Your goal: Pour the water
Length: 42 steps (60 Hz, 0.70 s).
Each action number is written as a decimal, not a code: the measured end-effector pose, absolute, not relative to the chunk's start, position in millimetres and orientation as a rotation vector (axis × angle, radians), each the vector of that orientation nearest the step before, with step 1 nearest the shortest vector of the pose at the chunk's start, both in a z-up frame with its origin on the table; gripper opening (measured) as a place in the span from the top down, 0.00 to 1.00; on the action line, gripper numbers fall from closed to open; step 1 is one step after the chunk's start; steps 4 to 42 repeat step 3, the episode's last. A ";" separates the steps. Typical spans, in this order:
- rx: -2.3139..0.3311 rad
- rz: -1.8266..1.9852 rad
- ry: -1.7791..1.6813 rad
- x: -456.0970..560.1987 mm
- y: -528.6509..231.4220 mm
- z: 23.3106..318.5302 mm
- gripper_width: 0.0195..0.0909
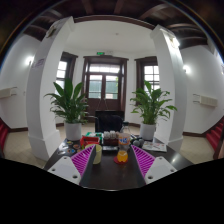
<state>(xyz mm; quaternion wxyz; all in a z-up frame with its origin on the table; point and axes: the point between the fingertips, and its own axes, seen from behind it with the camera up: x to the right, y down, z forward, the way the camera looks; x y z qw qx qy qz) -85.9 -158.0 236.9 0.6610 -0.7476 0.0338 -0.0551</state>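
My gripper (pixel 110 168) hovers over a dark round table (pixel 108 178), its two magenta pads (pixel 144 161) spread wide apart with nothing held. An orange bottle or cup (pixel 122 155) stands on the table between the fingers, nearer the right pad, with a gap on both sides. A pale yellow-green cup (pixel 97 154) stands close to the left pad (pixel 82 160). Both rest on the table by themselves.
Further back on the table sit several small items and a dark chair back (pixel 110 122). Two large potted plants (pixel 70 104) (pixel 150 104) flank a wooden door (pixel 105 84) between white columns (pixel 168 80) in a bright hall.
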 end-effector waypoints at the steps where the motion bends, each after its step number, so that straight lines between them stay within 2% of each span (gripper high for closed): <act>1: -1.688 -0.120 0.076 -87.1 -158.4 237.5 0.33; 42: -1.688 -0.112 0.077 -90.8 -160.5 237.3 0.33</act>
